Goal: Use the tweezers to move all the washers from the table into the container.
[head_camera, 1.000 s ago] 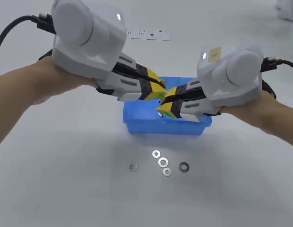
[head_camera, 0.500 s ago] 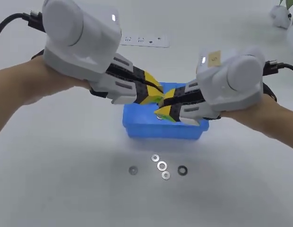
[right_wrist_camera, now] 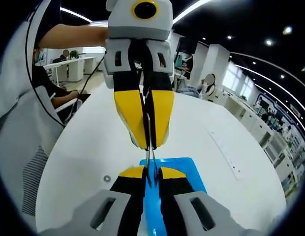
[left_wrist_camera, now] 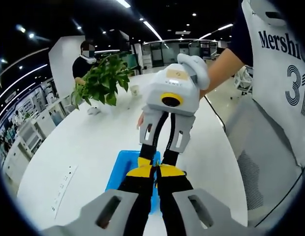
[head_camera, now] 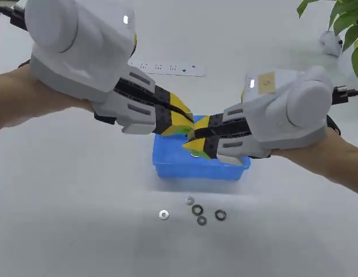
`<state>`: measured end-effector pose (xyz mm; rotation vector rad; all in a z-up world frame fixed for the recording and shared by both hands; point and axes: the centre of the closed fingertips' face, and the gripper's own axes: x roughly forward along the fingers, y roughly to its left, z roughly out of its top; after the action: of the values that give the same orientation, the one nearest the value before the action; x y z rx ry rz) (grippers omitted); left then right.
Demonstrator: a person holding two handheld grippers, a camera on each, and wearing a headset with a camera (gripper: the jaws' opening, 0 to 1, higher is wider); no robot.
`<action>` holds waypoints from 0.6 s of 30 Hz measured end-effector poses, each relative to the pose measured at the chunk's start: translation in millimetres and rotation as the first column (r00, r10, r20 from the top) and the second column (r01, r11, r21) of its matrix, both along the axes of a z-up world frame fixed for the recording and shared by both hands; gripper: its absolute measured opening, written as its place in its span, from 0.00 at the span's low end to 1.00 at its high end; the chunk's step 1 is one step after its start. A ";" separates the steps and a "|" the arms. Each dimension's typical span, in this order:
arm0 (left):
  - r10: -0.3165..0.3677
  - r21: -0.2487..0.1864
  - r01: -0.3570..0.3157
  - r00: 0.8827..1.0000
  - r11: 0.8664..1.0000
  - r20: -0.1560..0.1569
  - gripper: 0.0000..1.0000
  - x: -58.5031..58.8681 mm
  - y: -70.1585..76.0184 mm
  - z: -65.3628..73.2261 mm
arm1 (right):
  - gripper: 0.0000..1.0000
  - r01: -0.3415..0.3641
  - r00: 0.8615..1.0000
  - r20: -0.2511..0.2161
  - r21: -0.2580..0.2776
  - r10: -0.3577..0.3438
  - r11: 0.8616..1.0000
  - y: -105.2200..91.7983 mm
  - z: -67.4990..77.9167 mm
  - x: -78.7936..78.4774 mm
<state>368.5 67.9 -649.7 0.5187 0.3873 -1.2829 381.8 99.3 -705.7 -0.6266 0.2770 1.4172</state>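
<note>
- Washers [head_camera: 197, 210], five of them, lie loose on the white bench [head_camera: 81, 231] in the head view. They form a small cluster at 6 o'clock of the blue container [head_camera: 196, 168], near it but apart.
- Over the container the left tongs [head_camera: 187, 124] reach in from 10 o'clock and the right tongs [head_camera: 194, 145] from 3 o'clock, their tips almost meeting. A power strip [head_camera: 167, 68] lies at 12 o'clock and a plant [head_camera: 340, 23] at 2.
- In the left gripper view, the left tongs [left_wrist_camera: 155, 172] are pressed together, tip to tip with the right tongs, with the container [left_wrist_camera: 124, 167] beneath.
- In the right gripper view, thin metal tweezers [right_wrist_camera: 150, 158] run from the slit of the left tongs [right_wrist_camera: 146, 142] down into the right tongs [right_wrist_camera: 150, 174], and both pairs pinch them. One washer [right_wrist_camera: 107, 178] sits on the bench at 9 o'clock of the container [right_wrist_camera: 189, 172].
</note>
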 end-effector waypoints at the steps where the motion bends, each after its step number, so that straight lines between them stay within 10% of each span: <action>1: -0.008 0.012 0.007 1.000 1.000 0.012 0.06 -5.5 2.0 1.1 | 0.11 -0.005 1.000 0.000 0.001 0.005 1.000 1.6 1.0 -3.5; 18: 0.037 -0.006 -0.038 0.998 0.999 -0.053 0.06 -56.4 17.7 -15.1 | 0.11 -0.036 0.997 -0.063 0.010 0.037 0.999 16.8 -15.3 -61.5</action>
<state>312.1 85.6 -664.7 0.4703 0.4350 -1.2634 320.3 116.1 -720.9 -0.5829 0.3105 1.4742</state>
